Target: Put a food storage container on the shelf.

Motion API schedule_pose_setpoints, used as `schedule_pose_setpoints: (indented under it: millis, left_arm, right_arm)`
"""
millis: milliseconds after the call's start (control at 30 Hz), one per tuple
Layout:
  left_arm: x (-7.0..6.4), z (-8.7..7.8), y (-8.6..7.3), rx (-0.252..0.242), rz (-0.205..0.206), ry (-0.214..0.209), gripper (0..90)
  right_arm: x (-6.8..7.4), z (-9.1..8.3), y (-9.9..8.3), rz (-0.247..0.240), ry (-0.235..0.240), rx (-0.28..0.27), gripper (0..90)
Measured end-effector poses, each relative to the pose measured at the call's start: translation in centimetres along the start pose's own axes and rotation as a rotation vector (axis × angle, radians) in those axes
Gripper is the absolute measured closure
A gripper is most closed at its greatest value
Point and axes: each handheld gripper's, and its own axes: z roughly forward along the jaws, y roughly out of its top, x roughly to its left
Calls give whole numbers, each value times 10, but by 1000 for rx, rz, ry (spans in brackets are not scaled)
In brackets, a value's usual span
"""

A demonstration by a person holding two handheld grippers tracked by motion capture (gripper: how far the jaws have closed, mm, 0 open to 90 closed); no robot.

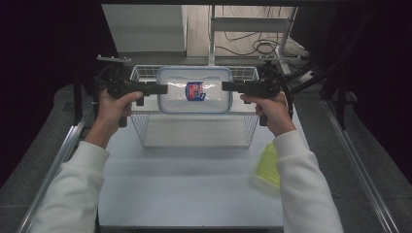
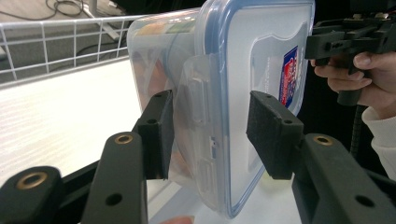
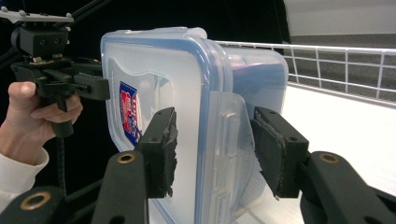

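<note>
Jaws of both grippers are standing apart around the short ends of a clear lidded container (image 1: pixel 194 90), one at each end. In the left gripper view the left gripper (image 2: pixel 210 130) is straddling the container's side latch, the black pad at the left of the frame lying against the box wall while the pad at the right is showing a gap to the lid. In the right gripper view the right gripper (image 3: pixel 215 140) is doing the same at the other end, its pads sitting close on either side of the latch; whether they are pressing is hard to tell. In the high view the container is sitting in the upper middle of the frame, above the wire basket (image 1: pixel 145 127), its blue-rimmed lid facing the camera with a red and blue label at the centre. A yellow-green lid (image 1: pixel 269 165) is lying on the white table (image 1: pixel 184 184) at lower right, well apart from the basket.
</note>
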Motion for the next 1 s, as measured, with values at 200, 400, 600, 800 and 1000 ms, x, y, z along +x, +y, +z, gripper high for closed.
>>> schedule_pose_setpoints:
  millis: [200, 400, 600, 800, 1000]
  left_arm:
    - [12, 9, 0, 9, -29, -9, 521]
    - [19, 14, 8, 20, -55, 1, 512]
    - [25, 18, 12, 26, -87, 2, 497]
    - [35, 23, 14, 15, -136, -16, 487]
    - [42, 31, 15, -8, -164, 25, 485]
  right_arm:
    - [-8, 7, 2, 20, -8, 18, 509]
    - [-20, 14, 7, 57, -1, 8, 508]
    - [-28, 20, 12, 106, -8, 14, 498]
    - [-33, 26, 17, 151, -38, 17, 493]
    - [-36, 32, 17, 195, -80, 21, 474]
